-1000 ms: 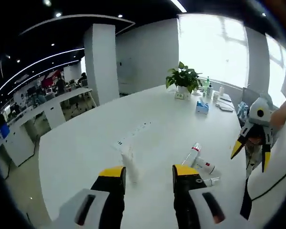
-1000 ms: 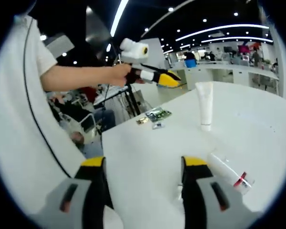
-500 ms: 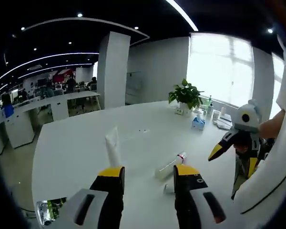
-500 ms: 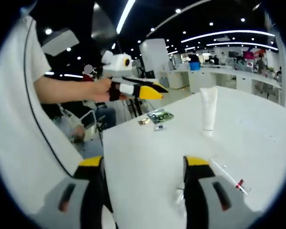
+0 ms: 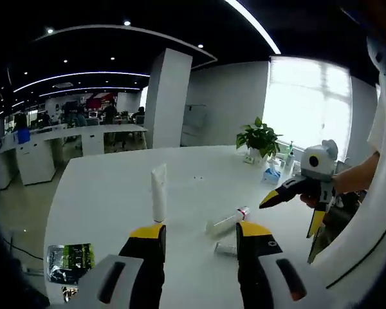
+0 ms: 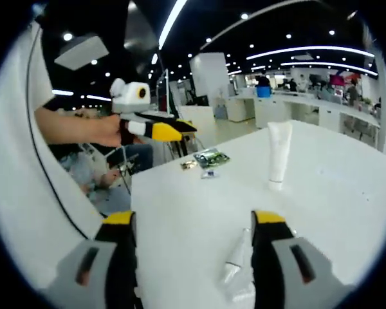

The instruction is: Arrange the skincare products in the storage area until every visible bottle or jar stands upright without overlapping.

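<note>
A white tube (image 5: 158,193) stands upright on its cap on the white table (image 5: 103,193). To its right a clear bottle with a red cap (image 5: 226,222) lies on its side, and a small tube (image 5: 225,249) lies closer to me. My left gripper (image 5: 201,235) is open above the table's near part, short of them. My right gripper (image 5: 291,209), held in a hand, comes in from the right, jaws apart. In the right gripper view the upright tube (image 6: 278,154) stands ahead, a tube (image 6: 235,264) lies flat by my open right gripper (image 6: 194,222), and the left gripper (image 6: 180,129) hovers at the left.
A green foil packet (image 5: 69,262) lies near the table's left edge, also seen as the packet (image 6: 210,158) with small bits beside it. A potted plant (image 5: 260,137) and a blue box (image 5: 272,172) stand at the far end. Desks and people fill the office behind.
Both cameras have swung, so the whole scene has shifted. The right gripper has turned its jaws toward the products; the left gripper hangs lower in the right gripper view. The products lie as before.
</note>
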`<state>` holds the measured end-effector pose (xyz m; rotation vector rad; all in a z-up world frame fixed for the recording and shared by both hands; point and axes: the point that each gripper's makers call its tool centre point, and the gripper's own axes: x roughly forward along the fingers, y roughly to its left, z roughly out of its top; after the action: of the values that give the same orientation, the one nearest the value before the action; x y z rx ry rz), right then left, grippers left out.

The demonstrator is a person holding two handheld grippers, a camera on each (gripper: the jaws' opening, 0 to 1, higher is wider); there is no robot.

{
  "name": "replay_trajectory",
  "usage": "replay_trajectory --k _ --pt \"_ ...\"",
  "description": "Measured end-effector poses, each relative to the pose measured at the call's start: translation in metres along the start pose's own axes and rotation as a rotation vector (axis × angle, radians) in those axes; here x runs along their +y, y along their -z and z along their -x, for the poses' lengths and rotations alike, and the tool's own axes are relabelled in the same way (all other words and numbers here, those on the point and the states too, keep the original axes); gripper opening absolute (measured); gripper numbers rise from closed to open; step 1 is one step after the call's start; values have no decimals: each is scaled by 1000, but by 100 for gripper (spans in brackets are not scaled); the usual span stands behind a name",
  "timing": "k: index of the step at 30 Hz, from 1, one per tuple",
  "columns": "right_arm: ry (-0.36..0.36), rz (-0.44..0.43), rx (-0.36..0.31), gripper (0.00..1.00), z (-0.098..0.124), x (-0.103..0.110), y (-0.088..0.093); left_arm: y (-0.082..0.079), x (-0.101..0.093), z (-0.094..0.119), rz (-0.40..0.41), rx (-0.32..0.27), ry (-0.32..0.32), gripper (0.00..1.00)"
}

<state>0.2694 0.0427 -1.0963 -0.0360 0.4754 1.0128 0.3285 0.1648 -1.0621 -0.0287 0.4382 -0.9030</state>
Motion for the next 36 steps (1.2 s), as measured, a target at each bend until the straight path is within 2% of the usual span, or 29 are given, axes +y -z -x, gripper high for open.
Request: replay_trajectory --k 6,13,18,22,27,30,34,36 --pt "5 -16 -4 71 -5 -15 -4 0 -3 14 26 -54 -26 45" --pt "31 -32 16 71 -13 -34 0 0 -8 27 65 -127 -49 46" --pt "52 -49 67 71 -16 -54 9 2 -11 36 76 -164 -73 47" --pt "53 -112 100 67 -13 -66 14 2 -10 47 100 -203 -97 47" --pt "79 -146 122 67 -12 -78 13 -3 -8 62 114 -261 -114 47" --pt "89 -164 131 66 -14 -84 13 -4 -5 68 114 -276 -119 47" --pt "136 -251 110 66 -17 -95 6 -4 0 77 125 -289 -122 47" --pt "152 -263 106 66 -19 -100 4 -3 5 82 133 -301 -124 47"
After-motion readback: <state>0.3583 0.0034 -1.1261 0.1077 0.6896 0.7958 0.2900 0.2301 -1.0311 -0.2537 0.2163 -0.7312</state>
